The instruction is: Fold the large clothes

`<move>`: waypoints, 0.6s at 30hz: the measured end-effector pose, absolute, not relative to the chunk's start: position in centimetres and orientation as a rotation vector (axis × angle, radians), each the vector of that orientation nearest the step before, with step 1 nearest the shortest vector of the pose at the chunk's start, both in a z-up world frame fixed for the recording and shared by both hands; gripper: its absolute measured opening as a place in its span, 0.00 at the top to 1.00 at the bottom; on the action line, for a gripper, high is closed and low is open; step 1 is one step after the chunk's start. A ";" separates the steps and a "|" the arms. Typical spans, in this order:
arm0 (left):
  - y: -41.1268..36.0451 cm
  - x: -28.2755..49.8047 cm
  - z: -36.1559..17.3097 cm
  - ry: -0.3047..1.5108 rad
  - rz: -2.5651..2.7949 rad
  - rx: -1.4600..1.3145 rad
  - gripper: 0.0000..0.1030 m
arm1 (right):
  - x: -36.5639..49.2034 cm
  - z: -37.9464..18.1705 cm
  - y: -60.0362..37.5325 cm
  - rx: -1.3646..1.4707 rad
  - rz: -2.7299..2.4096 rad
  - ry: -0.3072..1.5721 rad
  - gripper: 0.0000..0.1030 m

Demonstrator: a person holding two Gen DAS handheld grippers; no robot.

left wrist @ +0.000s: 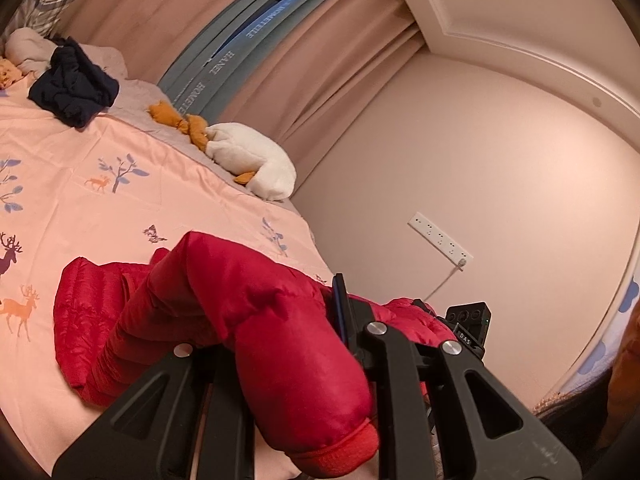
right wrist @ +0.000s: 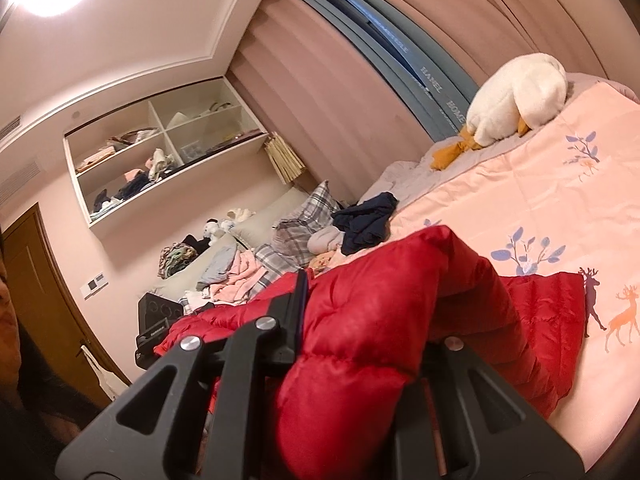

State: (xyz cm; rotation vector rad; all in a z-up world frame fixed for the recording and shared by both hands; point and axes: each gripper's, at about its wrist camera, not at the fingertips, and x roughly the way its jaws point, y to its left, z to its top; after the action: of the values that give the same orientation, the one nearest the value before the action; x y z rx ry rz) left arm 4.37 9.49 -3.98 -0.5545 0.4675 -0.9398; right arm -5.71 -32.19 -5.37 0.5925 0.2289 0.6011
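Red puffy jacket lies bunched on the pink bedspread near the bed's foot edge, and you hold it in both grippers. Your left gripper pinches a sleeve: the padded tube runs between the black arms, ribbed cuff hanging toward the camera, one finger visible pressing its side, the other hidden under fabric. Your right gripper is clamped on a thick fold of the same jacket, cloth draped over and between the arms, left-side finger showing against the quilting, the other buried. Both sets of jaws sit nearly together, squeezed on the padding. Rest of the jacket spreads flat on the bedspread beyond the raised folds, touching the deer print. White stuffed goose lies at the far edge of the bed by the curtains. Dark navy garment is crumpled further up the bed, well apart from the jacket, near plaid pillows and a loose clothes pile. Wall shelf holds clutter. Power strip sits on the wall beyond the bed.
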 end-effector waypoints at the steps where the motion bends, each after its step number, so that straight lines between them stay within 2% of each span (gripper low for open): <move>1: 9.5 4.7 -4.1 0.473 -0.930 -0.554 0.84 | -5.4 -5.5 -32.3 0.596 0.596 0.233 0.87; 18: 9.1 9.2 -6.4 0.568 -0.754 -0.570 0.84 | -0.6 -7.8 -33.1 0.601 0.462 0.312 0.87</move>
State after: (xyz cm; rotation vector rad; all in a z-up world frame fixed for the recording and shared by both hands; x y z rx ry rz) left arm 9.24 9.09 -6.42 -0.5703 0.5680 -0.7535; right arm -0.63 -33.12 -7.82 0.6007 0.3117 0.4618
